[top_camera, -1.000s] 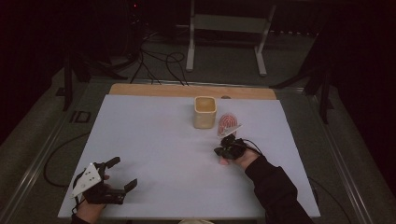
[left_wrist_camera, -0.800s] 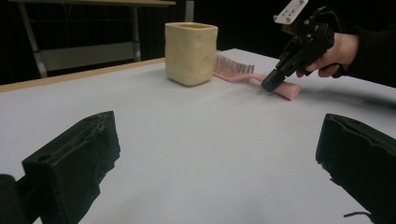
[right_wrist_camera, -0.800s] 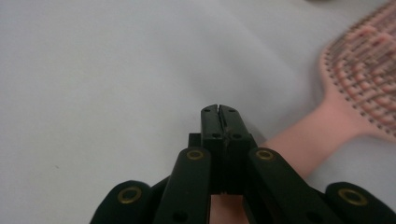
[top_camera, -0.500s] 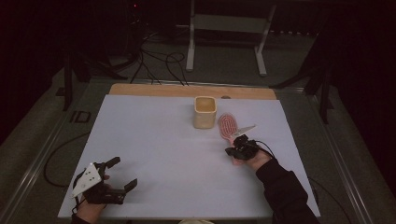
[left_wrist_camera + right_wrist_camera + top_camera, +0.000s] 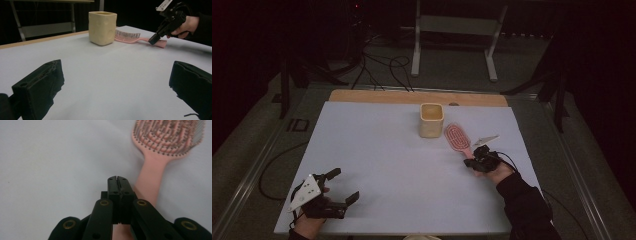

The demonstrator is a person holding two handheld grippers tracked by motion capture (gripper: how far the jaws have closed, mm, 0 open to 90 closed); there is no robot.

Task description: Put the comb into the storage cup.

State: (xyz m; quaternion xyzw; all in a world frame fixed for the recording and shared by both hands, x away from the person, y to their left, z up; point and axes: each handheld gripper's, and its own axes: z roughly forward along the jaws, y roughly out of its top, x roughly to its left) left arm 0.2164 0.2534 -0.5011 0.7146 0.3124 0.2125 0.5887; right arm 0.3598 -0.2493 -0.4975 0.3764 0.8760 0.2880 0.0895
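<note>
Right tool (image 5: 480, 156): jaws pressed flat together, nothing between them, as the right gripper view (image 5: 117, 179) shows plainly. Its tips rest over the handle of a pink plastic paddle hairbrush (image 5: 457, 138) with bristles up. In that close view the handle runs out from under the tips, up and to the right, to the oval bristle head (image 5: 167, 135); whether the tips touch the handle I cannot tell there.

The left gripper view gives the side angle: the right tool (image 5: 153, 40) slants down onto the brush handle (image 5: 140, 39) and appears to meet it near its far end, with a hand wrapped round the tool body. It also shows a cream ceramic square cup (image 5: 102, 27), dimpled on its sides, standing upright just beside the bristle head.

High view: cup (image 5: 431, 120) just beyond and left of the right tool, brush between them. Left tool (image 5: 343, 185) low on the white desk (image 5: 387, 160), well apart from everything, jaws spread wide, holding nothing.
</note>
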